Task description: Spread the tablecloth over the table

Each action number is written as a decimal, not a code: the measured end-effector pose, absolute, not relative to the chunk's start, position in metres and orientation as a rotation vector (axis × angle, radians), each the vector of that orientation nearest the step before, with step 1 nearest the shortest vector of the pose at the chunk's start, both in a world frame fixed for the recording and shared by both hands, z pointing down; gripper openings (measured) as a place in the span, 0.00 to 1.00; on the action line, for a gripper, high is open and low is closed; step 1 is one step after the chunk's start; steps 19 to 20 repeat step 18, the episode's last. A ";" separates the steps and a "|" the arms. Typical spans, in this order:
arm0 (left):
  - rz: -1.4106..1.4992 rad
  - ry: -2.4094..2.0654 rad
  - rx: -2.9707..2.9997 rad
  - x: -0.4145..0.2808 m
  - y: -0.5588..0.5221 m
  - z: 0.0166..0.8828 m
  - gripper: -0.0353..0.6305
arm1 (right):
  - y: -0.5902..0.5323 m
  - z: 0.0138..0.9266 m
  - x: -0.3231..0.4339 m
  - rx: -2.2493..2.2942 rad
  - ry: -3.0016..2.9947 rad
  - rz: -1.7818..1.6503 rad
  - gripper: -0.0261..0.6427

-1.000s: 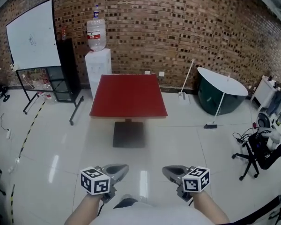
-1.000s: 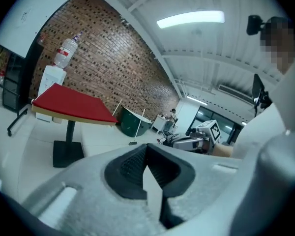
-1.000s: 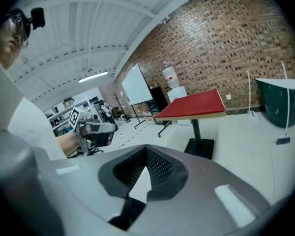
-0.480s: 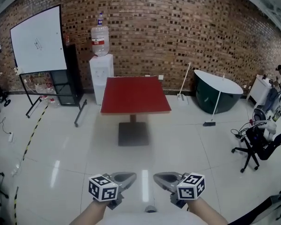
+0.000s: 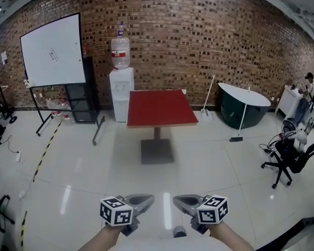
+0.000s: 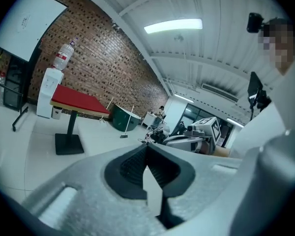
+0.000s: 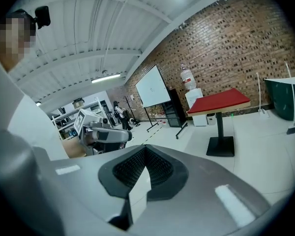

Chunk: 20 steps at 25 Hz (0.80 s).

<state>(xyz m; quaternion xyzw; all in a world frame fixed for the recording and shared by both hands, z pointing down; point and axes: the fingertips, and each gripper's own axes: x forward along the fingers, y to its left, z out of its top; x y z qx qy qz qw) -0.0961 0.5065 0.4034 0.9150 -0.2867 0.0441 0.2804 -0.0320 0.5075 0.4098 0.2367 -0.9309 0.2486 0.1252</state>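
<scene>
Left tool point(image 5: 145, 198) and right tool point(image 5: 181, 199) are shut tight and empty
They sit side by side at 7 and 5 o'clock. The red counter point(image 5: 161, 109) stands far off at 12 o'clock.

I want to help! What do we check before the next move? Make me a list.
1. Left tool shut, nothing in it: ok.
2. Right tool shut, nothing in it: ok.
3. Table in sight, far ahead: ok.
4. Red top is a spread cloth: cannot tell.
5. Floor between tools and table bare: ok.
</scene>
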 end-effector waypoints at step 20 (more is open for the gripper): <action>0.128 -0.758 2.464 -0.096 0.570 0.414 0.06 | 0.573 0.418 -0.025 0.748 -2.664 0.774 0.04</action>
